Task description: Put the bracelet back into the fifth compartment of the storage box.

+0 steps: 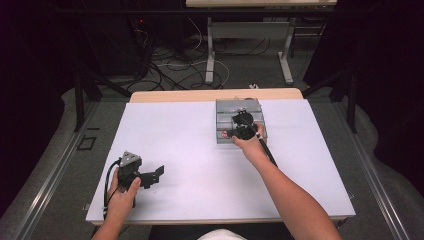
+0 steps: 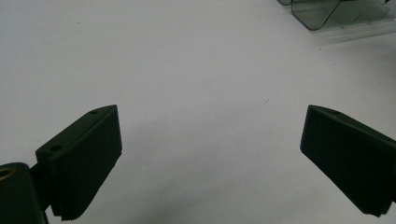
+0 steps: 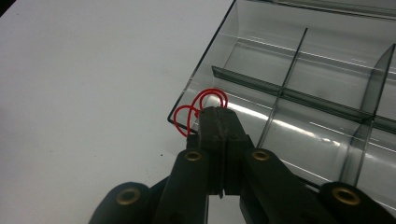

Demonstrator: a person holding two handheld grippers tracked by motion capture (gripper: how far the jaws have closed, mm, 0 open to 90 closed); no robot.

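Red wire loops [image 3: 201, 109]: thin, glossy red loops, curled like a small clip or a bent band; they sit at the lower-left corner of the clear tray in the right gripper view, pinched at the jaw tips and poking out to the upper left of them.
Right gripper [image 3: 219, 122]: jaws pressed together, with the red loops caught between the tips; in the high view it sits right of centre [image 1: 245, 126], over the near edge of the tray.
Left gripper [image 1: 150, 176]: lower left of the high view, resting low by the desk, jaws spread wide with nothing between them; its ribbed black pads [image 2: 88, 172] show in its own view.
Clear tray [image 3: 299, 93]: smoky transparent plastic, hard and shiny, split by thin upright dividers into rectangular compartments with curved floors; those in view look empty.
Desk [image 1: 190, 150]: flat white matte sheet, plain and smooth.
Step in hand: judged from the grip, carrying the loops at the tray's corner compartment, in or out I cannot tell.
Doing it well: keep the pinch firm, since thin springy wire can slip or flick free; lift straight up to clear the tray wall, and avoid snagging a divider.
Spare hand: the left gripper could steady the light tray if it slides.
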